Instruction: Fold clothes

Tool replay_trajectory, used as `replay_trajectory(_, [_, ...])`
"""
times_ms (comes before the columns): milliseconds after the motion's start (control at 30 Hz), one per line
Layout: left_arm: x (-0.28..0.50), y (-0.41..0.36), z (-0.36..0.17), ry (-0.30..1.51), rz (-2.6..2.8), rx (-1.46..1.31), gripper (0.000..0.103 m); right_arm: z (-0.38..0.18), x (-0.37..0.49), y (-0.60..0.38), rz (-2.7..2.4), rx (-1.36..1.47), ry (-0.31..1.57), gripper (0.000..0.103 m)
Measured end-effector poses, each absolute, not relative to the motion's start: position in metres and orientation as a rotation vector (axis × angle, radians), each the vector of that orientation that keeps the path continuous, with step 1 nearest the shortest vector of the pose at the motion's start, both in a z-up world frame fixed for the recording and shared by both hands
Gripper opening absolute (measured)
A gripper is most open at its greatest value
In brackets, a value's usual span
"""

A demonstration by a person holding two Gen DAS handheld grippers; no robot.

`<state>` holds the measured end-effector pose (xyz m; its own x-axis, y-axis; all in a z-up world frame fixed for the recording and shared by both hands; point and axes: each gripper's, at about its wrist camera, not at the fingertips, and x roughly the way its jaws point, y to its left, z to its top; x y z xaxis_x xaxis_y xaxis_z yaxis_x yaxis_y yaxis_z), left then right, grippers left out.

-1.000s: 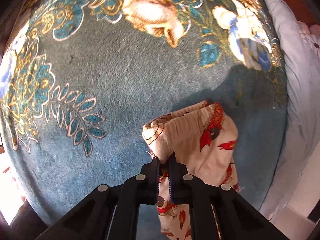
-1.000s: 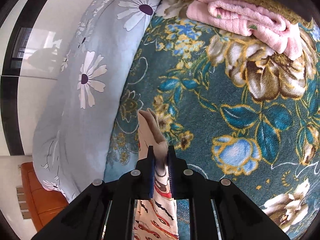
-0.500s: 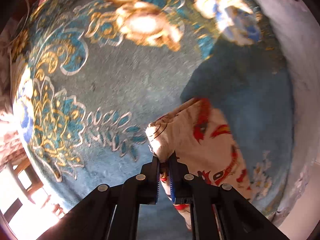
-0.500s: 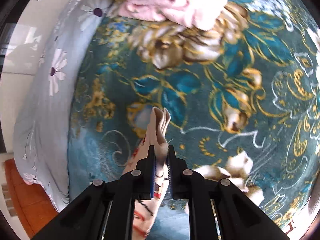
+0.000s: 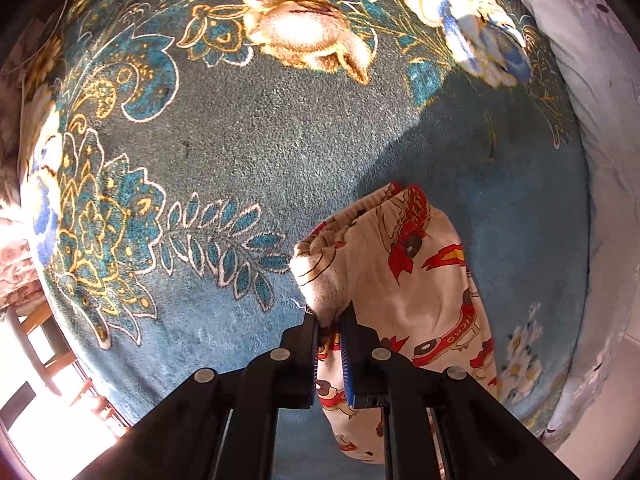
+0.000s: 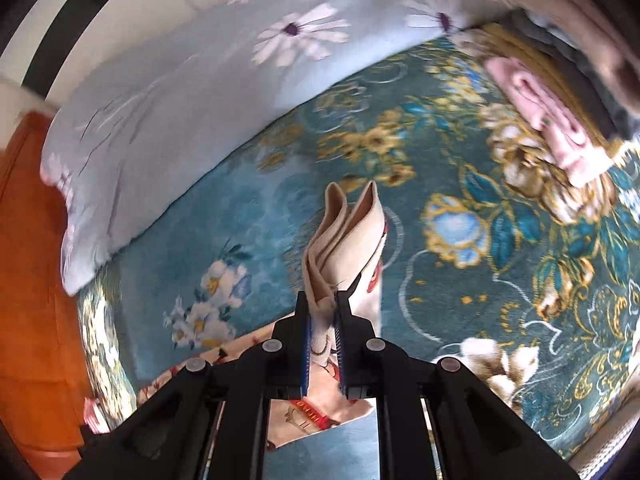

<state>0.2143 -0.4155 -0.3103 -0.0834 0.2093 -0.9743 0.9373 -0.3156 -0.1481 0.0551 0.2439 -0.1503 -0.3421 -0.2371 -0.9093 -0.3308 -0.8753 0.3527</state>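
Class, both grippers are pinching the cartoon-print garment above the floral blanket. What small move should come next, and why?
Probably lower both grippers together toward the blanket so the garment can be laid flat. The left gripper and right gripper are each shut on a bunched edge of the cartoon-print garment, and it hangs below them, so no fold can be made yet.

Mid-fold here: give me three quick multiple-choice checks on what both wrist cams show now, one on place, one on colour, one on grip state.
1. Where does the pink towel lie?
A. far side of the blanket
B. in the left gripper
C. on the pillow

2. What colour are the garment's prints?
A. green
B. red
C. purple

3. What state are the grippers in?
A. both open
B. only the right shut
C. both shut on the garment

Answers: 1 A, it lies folded at the blanket's far edge. 2 B, red cartoon prints on cream cloth. 3 C, the left gripper and the right gripper each pinch cloth.
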Motion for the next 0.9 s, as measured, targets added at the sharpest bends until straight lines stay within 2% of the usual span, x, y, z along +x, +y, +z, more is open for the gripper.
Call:
replay_trajectory(100, [0.215, -0.413, -0.315, 1.242, -1.467, 1.579, 0.012, -0.163, 0.051, 0.172, 2.506, -1.923, 0.611, 0.011])
replay_trajectory(200, [0.219, -0.414, -0.32, 1.243, -1.465, 1.588, 0.012, -0.185, 0.054, 0.11, 2.531, -2.07, 0.586, 0.011])
replay_trajectory(300, [0.225, -0.417, -0.327, 1.277, -1.454, 1.585, 0.012, -0.205, 0.06, 0.055, 2.549, -2.179, 0.47, 0.011])
replay_trajectory(567, [0.245, -0.426, -0.347, 1.372, -1.434, 1.594, 0.014, -0.246, 0.089, -0.027, 2.477, -2.386, 0.18, 0.011])
replay_trajectory(700, [0.256, -0.428, -0.357, 1.436, -1.398, 1.582, 0.018, -0.264, 0.094, -0.031, 2.352, -2.401, 0.225, 0.015])
replay_trajectory(767, [0.259, -0.429, -0.361, 1.462, -1.388, 1.579, 0.024, -0.267, 0.095, -0.03, 2.314, -2.41, 0.278, 0.015])
replay_trajectory(800, [0.261, -0.429, -0.362, 1.473, -1.387, 1.579, 0.026, -0.265, 0.096, -0.03, 2.309, -2.424, 0.309, 0.022])
replay_trajectory(833, [0.261, -0.43, -0.364, 1.482, -1.388, 1.58, 0.031, -0.264, 0.096, -0.03, 2.305, -2.437, 0.341, 0.039])
replay_trajectory(900, [0.263, -0.43, -0.367, 1.491, -1.384, 1.587, 0.037, -0.254, 0.1, -0.028, 2.304, -2.481, 0.429, 0.052])
